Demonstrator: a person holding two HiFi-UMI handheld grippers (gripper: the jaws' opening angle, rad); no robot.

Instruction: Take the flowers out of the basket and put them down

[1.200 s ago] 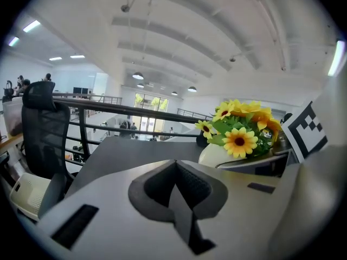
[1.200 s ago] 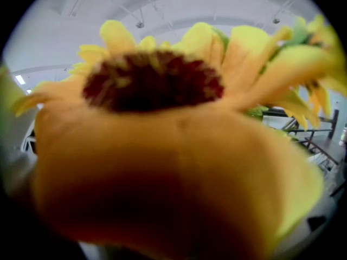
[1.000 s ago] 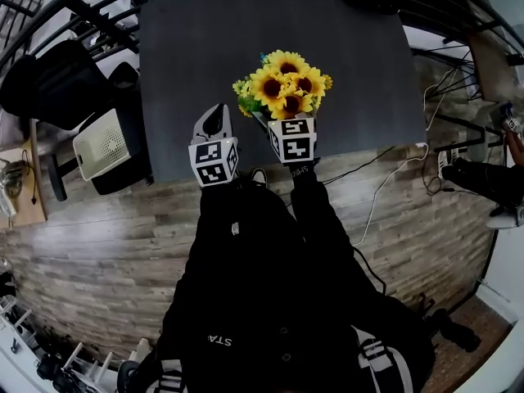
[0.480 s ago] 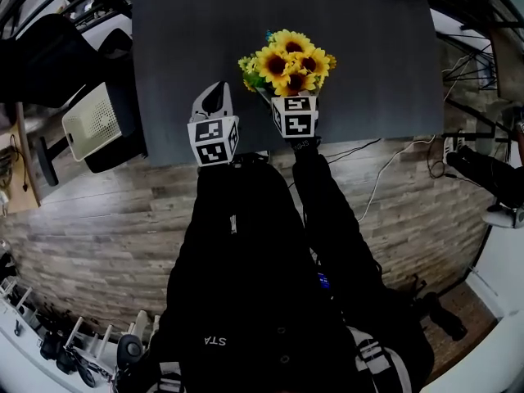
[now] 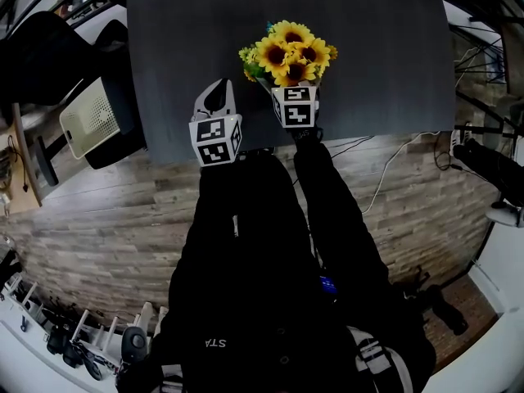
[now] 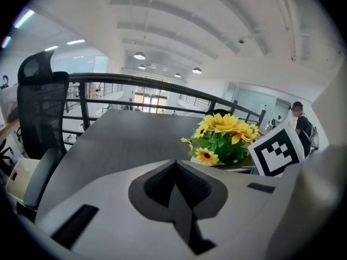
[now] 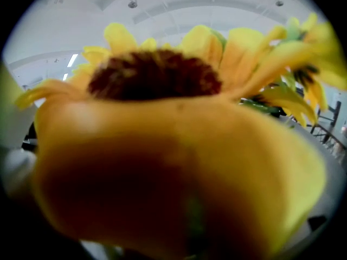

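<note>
Right gripper view is filled by one blurred bloom of the flowers (image 7: pixel 162 145) pressed up against the lens. The jaws do not show there, so I cannot tell how far they are parted or whether they have a stem. Head view puts the right gripper (image 5: pixel 292 90) at the near foot of the bunch, its nose tucked under the heads, over the dark table (image 5: pixel 180 47). Beside it the left gripper (image 6: pixel 174 162) has its jaws brought together to a point with nothing in them. It hangs just left of the bunch, apart from it, above the table's near edge. From that side the flowers stand upright, green leaves (image 6: pixel 227 148) under yellow heads. A pale rim (image 6: pixel 209 161) shows beneath them and may be the basket, though I cannot be sure.

Judging from this, the step in hand is getting a hold low on the bunch. To do it well, the grip should be on the gathered stems below the leaves, not on petals, which would crush or slip. Lift straight up until the stems are free of the basket. If the basket rises too, the idle left gripper could steady its rim. Then lay the bunch on bare table beside it, heads unbent.
</note>
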